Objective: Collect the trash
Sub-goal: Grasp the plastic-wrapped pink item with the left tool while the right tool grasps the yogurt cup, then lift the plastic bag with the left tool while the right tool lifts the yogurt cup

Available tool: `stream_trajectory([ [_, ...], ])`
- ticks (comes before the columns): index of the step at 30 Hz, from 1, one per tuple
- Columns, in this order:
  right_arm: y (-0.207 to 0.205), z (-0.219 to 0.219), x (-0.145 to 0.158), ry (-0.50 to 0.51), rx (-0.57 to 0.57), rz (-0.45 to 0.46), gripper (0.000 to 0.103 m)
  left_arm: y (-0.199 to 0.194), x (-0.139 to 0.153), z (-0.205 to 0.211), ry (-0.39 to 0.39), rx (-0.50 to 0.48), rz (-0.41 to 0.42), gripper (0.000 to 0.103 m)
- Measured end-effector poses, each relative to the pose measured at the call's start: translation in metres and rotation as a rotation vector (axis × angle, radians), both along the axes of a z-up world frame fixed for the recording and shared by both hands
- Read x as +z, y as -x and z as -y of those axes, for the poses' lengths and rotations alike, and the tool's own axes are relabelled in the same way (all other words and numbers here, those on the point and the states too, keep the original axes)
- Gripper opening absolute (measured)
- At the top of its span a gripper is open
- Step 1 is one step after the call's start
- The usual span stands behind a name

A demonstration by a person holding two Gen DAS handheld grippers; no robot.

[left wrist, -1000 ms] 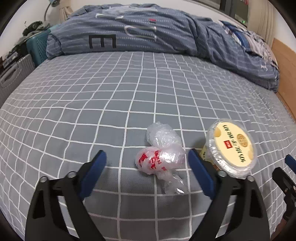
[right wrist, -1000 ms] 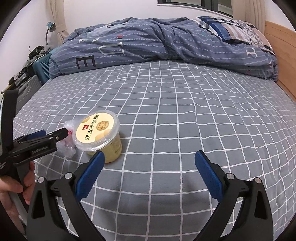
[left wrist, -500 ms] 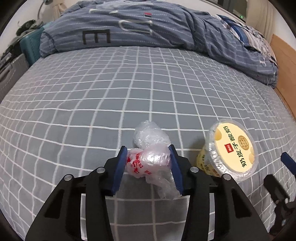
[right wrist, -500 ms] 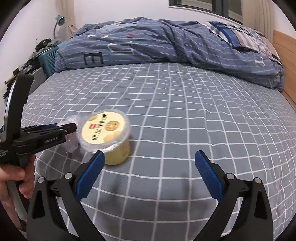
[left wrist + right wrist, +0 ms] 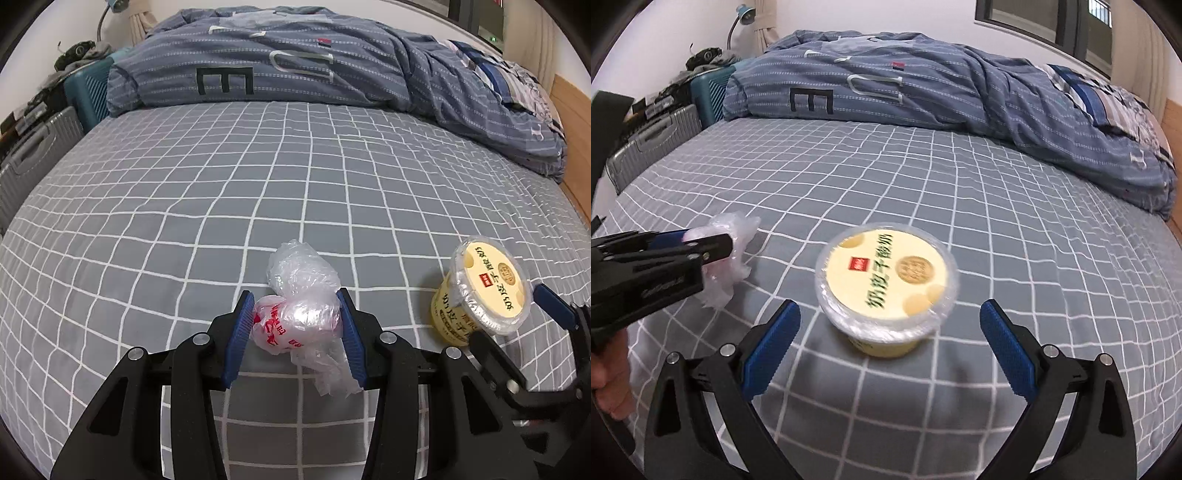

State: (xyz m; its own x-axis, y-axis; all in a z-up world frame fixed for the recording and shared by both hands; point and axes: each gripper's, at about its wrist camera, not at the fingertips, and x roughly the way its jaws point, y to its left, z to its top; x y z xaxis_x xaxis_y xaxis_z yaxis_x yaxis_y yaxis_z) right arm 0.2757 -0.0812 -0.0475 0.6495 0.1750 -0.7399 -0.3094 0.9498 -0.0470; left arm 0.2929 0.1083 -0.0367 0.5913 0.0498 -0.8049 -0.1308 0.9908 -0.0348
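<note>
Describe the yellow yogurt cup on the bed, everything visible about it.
The yogurt cup is a short, round tub of pale yellow plastic with a clear domed lid over a cream label printed with green characters, a small red logo and a gold seal. It stands upright and closed on the grey checked bedsheet, between the right gripper's open jaws, which do not touch it.

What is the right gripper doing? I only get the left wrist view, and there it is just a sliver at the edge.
Observer: The right gripper stands open, pads apart, with the yellow yogurt cup ahead between them, untouched.
Operator: Is the cup upright?
Observer: It looks so; its printed lid faces up, and it sits on the checked sheet.
Operator: Is my left grip solid from outside?
Observer: The left gripper is shut on the crumpled plastic bag; from the right wrist view, loose film sticks out past the fingertips.
</note>
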Motion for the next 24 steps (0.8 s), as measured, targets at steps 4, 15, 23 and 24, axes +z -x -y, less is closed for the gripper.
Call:
stream_trajectory([
  [4,-0.010,-0.002,-0.008,-0.006,-0.023,-0.006,0.094,0.003,0.001,-0.003,-0.007,-0.001,0.000,0.045],
  [15,-0.012,0.002,-0.011,-0.030,-0.025,0.006,0.084,0.003,-0.002,-0.004,-0.010,-0.002,-0.004,0.045],
  [23,-0.004,0.005,-0.001,-0.033,-0.033,0.032,0.084,0.010,0.002,0.002,-0.003,-0.011,0.002,0.045],
  [24,-0.003,0.007,0.000,-0.034,-0.034,0.033,0.084,0.010,0.002,0.002,-0.002,-0.012,0.002,0.045],
])
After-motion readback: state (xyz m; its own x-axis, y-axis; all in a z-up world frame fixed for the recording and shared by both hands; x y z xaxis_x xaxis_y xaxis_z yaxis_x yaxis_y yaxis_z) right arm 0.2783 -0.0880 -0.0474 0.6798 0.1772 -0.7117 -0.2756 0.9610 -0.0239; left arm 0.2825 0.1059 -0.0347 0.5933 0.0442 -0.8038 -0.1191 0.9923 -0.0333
